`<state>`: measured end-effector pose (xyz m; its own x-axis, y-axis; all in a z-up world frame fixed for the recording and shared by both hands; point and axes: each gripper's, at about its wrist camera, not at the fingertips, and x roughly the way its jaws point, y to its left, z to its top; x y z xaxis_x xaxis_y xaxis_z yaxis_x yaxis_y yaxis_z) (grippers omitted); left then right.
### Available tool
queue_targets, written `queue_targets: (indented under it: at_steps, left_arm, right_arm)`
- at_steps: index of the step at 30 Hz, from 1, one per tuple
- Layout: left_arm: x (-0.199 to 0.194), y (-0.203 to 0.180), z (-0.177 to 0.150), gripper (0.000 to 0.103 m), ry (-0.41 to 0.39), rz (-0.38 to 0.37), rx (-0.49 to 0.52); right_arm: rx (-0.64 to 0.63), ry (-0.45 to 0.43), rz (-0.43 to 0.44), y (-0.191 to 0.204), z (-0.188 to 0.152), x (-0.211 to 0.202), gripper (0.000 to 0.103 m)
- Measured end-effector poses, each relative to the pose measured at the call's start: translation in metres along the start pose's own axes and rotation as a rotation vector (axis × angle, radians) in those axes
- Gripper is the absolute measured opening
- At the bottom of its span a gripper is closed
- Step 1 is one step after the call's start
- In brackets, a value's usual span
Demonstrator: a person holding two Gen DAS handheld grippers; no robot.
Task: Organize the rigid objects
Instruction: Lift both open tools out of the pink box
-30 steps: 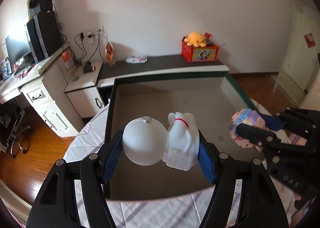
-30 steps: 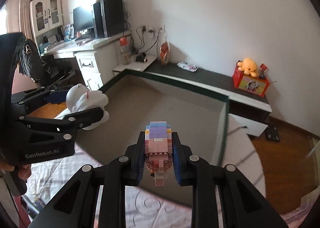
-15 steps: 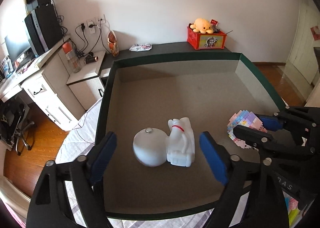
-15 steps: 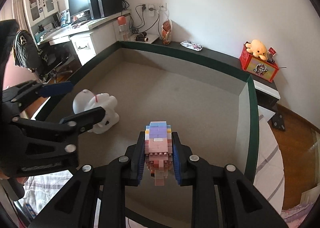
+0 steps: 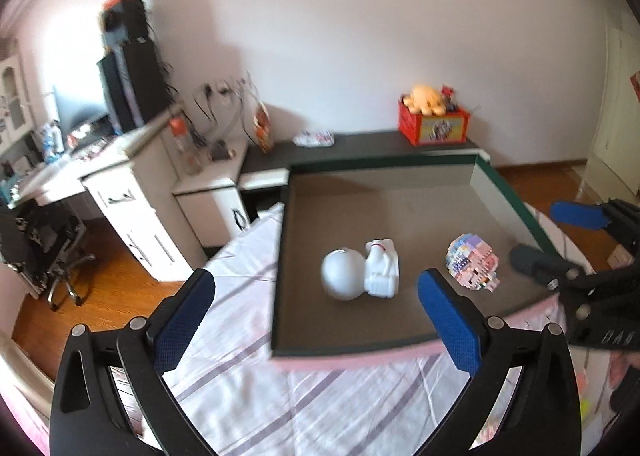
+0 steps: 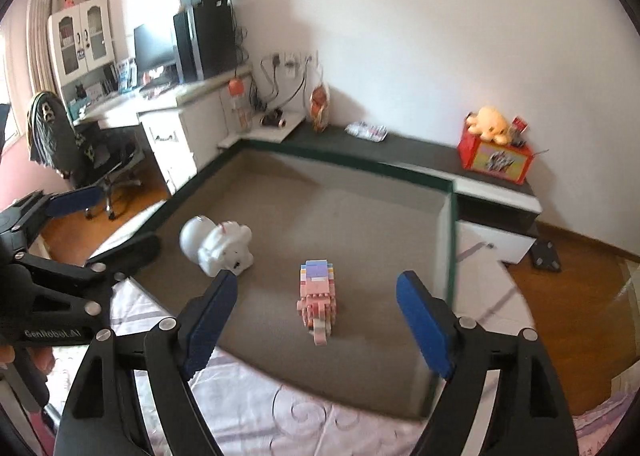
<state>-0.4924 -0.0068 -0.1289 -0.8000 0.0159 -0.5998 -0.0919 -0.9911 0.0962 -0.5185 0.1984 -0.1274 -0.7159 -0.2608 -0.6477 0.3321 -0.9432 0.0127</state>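
While lying in tray, brick figure lengthwise toward right gripper

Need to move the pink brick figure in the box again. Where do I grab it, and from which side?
Take the pink brick figure across its flat, narrow sides, coming from above and the near edge of the box with the right gripper. It stands clear of the white astronaut figure.
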Motion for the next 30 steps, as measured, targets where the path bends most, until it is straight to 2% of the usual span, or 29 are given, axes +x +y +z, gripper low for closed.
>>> queue_targets:
  at_steps: [2, 3, 4, 6, 15, 22, 30]
  left_arm:
    - [-0.027, 0.009, -0.007, 0.103, -0.041, 0.015, -0.014]
    - [-0.041, 0.014, -0.012, 0.103, -0.062, 0.023, -0.017]
    - [-0.056, 0.019, -0.018, 0.103, -0.084, 0.035, -0.021]
    - [-0.079, 0.024, -0.028, 0.103, -0.107, 0.045, -0.025]
    - [-0.183, 0.04, -0.091, 0.103, -0.207, 0.021, -0.094]
    - [-0.218, 0.037, -0.127, 0.103, -0.205, -0.02, -0.081]
    - [-0.224, 0.036, -0.151, 0.103, -0.161, -0.023, -0.056]
  right_arm:
    - [-0.001, -0.042, 0.0, 0.003, -0.002, -0.022, 0.086]
    - [-0.002, -0.064, -0.003, 0.006, -0.005, -0.036, 0.092]
    - [0.0, -0.085, -0.007, 0.008, -0.007, -0.048, 0.103]
    - [0.005, -0.137, -0.013, 0.013, -0.016, -0.078, 0.103]
    - [0.039, -0.243, -0.069, 0.037, -0.072, -0.169, 0.103]
    - [0.088, -0.229, -0.096, 0.04, -0.116, -0.207, 0.103]
    - [0.101, -0.207, -0.127, 0.038, -0.141, -0.221, 0.103]
